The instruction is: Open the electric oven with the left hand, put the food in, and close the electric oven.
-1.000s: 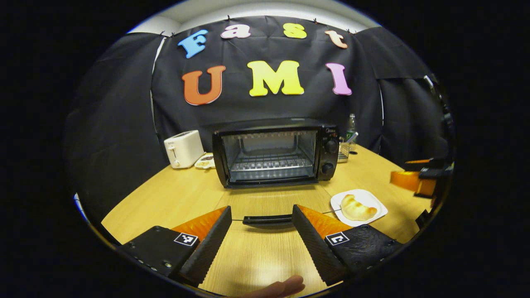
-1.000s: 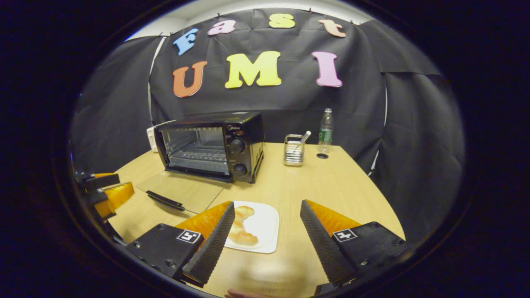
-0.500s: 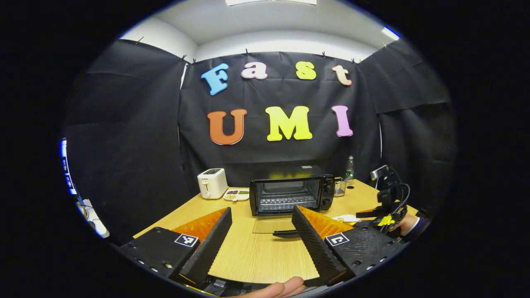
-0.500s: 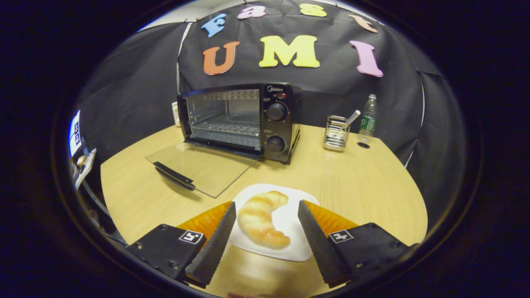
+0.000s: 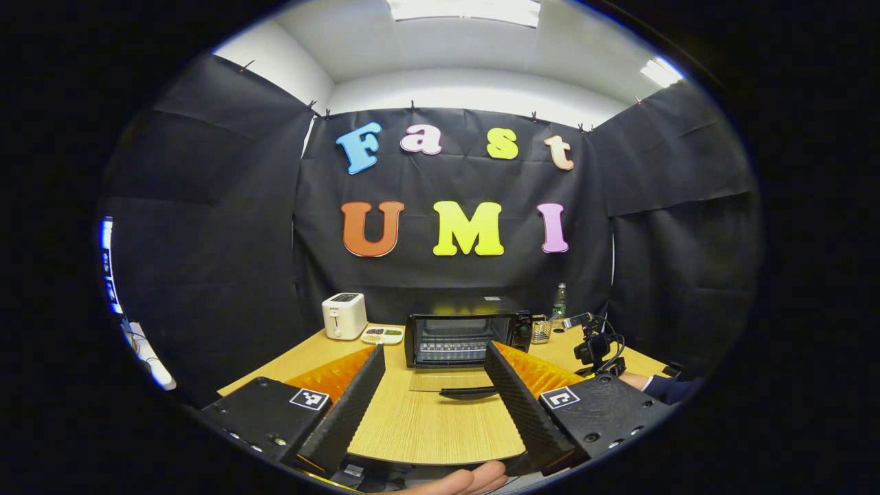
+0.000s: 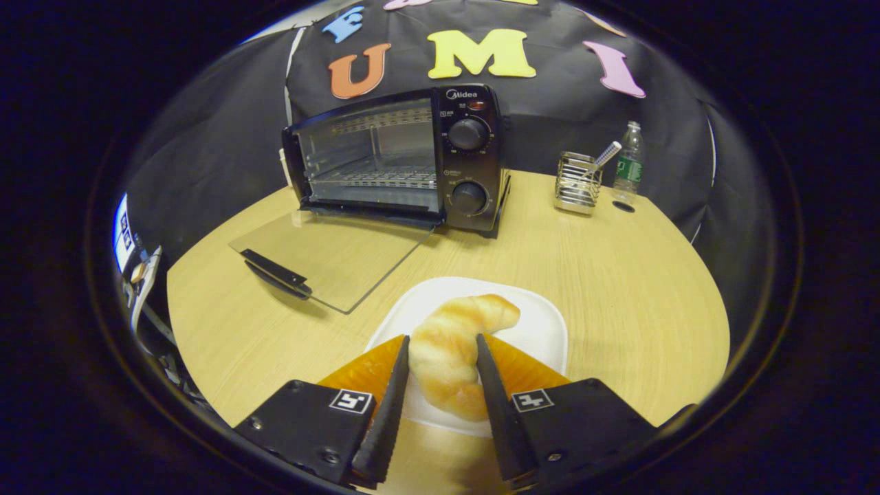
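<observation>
Right tool [image 6: 440,344] grips the croissant [image 6: 450,347] on its plate [image 6: 543,323]; ahead, Midea oven [image 6: 405,158] open. Left tool [image 5: 433,357] gapes, toaster [image 5: 344,315] beyond.

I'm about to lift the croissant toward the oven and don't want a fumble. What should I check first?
1. Oven door fully down: ok.
2. Rack inside bare: ok.
3. Right tongs straddle the croissant, fingers at both sides: ok.
4. Firm squeeze on it: cannot tell.
5. Left tongs open, held back from the door: ok.
6. Croissant lies on the plate: ok.
</observation>
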The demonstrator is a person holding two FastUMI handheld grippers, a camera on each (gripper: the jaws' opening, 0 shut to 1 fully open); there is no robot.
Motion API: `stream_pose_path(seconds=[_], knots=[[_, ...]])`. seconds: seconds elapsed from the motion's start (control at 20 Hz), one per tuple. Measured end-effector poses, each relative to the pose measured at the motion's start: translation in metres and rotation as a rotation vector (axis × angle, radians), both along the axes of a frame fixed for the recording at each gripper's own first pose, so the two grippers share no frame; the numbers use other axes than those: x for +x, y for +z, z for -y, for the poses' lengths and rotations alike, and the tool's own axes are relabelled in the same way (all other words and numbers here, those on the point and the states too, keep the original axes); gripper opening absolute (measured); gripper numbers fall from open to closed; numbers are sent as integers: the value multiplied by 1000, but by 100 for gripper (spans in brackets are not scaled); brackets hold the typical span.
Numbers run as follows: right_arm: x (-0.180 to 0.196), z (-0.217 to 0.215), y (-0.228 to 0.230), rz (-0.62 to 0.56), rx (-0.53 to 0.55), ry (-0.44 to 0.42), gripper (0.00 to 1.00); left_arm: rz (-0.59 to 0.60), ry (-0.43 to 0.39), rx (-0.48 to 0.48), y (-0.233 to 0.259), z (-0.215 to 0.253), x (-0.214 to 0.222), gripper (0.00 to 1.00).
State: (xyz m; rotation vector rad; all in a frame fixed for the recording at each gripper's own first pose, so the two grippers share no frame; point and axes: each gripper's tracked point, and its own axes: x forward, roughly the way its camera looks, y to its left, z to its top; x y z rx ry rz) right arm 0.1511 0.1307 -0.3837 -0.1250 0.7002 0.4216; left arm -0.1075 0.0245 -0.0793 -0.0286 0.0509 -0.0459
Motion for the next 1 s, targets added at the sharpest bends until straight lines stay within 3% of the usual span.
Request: stream_pose_path(seconds=[0.25, 0.65, 1.0], knots=[[0, -14, 22, 36, 40, -17, 54, 28, -69, -32, -2, 10, 6, 95], [14, -81, 91, 159, 119, 19, 53, 41, -61, -23, -6, -5, 8, 96], [66, -175, 106, 136, 397, -28, 53, 68, -56, -5, -7, -22, -3, 95]])
